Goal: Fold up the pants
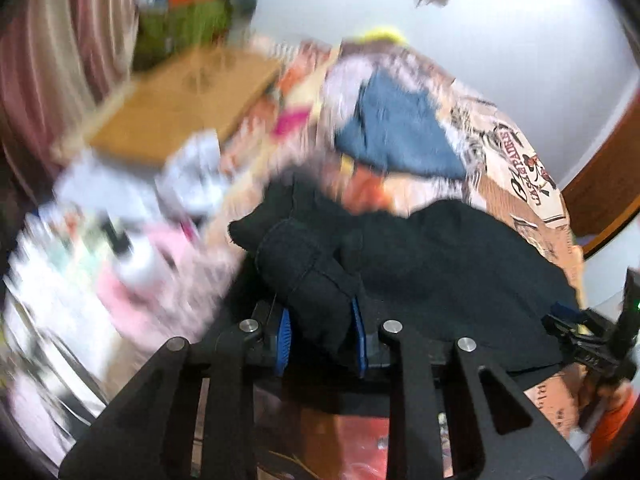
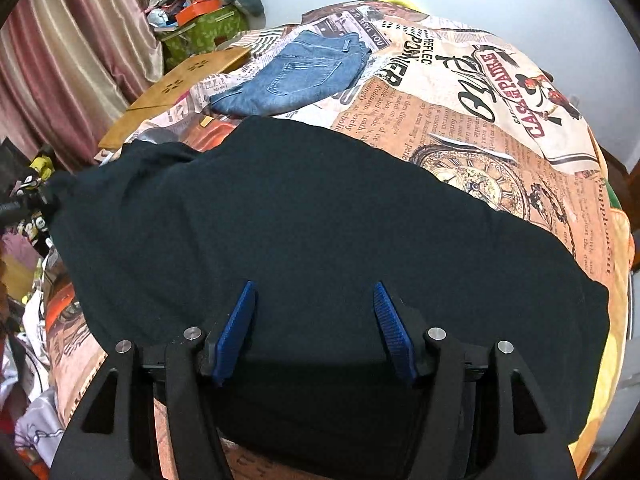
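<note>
Left claw (image 1: 320, 332) clamped on bunched edge of black pants (image 2: 304, 216) at bed's (image 2: 500, 148) left edge; right claw (image 2: 314, 320) fingers apart over pants; folded jeans (image 2: 300, 72) near far edge

A bed covered by a newspaper-print bedspread in orange and cream (image 2: 460, 120) filled the right wrist view. Folded light-blue denim jeans (image 2: 296, 76) lay on it toward the far side. Beside the bed's far left edge stood a light wooden board with flower-shaped cut-outs (image 2: 188, 80). Behind that sat a green patterned box (image 2: 204, 32) heaped with clutter, next to striped pink curtains (image 2: 80, 60).
</note>
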The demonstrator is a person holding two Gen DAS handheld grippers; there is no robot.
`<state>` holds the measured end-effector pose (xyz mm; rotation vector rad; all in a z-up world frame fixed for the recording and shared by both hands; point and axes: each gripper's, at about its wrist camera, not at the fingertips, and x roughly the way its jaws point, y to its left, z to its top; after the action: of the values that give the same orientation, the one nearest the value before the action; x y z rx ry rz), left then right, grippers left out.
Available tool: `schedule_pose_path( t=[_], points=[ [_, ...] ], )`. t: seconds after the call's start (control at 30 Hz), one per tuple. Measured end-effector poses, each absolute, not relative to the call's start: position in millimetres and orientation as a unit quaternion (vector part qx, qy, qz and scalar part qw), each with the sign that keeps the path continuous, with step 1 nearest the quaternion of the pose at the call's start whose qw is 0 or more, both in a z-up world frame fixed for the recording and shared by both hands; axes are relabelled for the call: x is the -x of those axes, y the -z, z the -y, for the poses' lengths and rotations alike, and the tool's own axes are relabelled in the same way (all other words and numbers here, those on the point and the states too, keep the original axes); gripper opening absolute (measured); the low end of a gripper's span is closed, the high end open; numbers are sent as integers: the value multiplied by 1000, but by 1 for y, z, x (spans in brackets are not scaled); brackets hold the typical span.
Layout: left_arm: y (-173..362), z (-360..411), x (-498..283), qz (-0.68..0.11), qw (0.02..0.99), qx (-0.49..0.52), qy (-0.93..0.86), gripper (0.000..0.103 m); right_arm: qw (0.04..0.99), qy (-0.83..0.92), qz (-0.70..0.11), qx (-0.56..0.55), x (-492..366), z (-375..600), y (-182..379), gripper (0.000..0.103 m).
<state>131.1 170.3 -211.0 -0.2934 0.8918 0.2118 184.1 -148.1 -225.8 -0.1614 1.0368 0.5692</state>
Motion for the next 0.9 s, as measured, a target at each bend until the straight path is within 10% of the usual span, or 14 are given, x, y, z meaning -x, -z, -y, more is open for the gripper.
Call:
schedule_pose_path(
  t=[0.53, 0.9],
  points=[
    [301, -193, -108, -506, 834, 191, -108, 33, 826, -269, -489, 79, -184, 147, 226, 58],
    [245, -217, -120, -470, 857, 163, -135, 70, 824, -278, -477, 125, -196, 133, 207, 59]
  ],
)
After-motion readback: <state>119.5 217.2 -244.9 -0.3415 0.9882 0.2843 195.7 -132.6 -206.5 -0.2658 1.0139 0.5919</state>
